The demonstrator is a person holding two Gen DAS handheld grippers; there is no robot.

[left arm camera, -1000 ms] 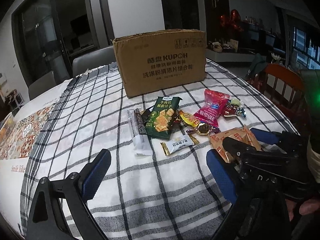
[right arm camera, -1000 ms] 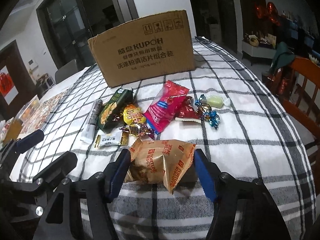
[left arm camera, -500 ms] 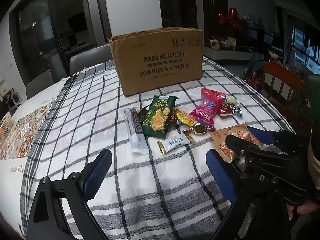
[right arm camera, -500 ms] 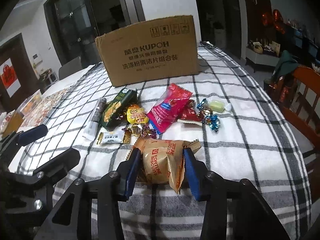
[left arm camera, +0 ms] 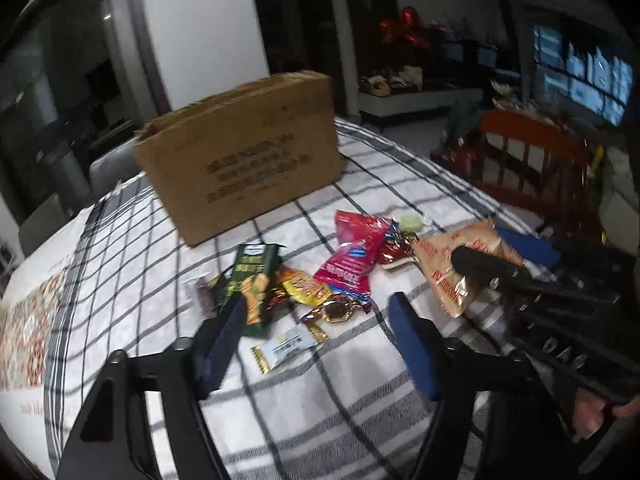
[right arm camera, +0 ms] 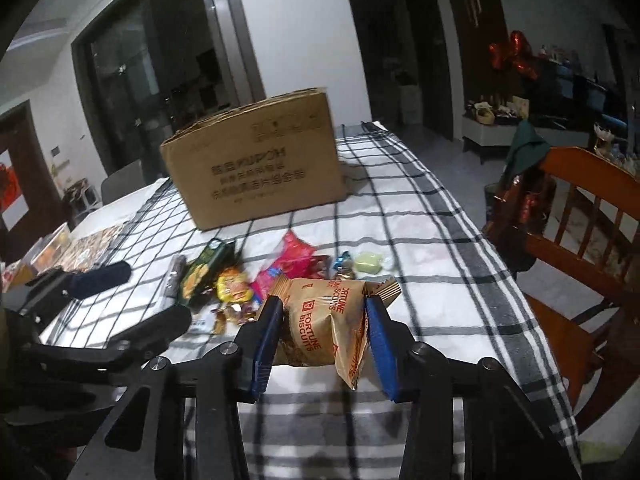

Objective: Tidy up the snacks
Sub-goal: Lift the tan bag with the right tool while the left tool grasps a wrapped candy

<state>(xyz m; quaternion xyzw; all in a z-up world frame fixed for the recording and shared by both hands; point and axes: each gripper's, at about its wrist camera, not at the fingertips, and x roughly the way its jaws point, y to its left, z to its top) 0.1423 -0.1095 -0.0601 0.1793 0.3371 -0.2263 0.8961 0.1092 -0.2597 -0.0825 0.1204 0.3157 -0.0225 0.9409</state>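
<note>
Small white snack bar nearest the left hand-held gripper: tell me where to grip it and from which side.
Take the small white snack bar across its narrow middle, from above: it lies flat on the tablecloth, apart from the other snacks, its gold crimped ends too thin.

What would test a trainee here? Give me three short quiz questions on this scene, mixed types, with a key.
1. True or false: the right gripper is shut on the Fortune Biscuits bag.
2. Which best describes the left gripper? A open, holding nothing; B shut on a candy; C inside the box.
3. Fill in: the cardboard box stands ___ the snack pile, seen from both grippers.

Key: 1 true; 2 A; 3 behind.
</note>
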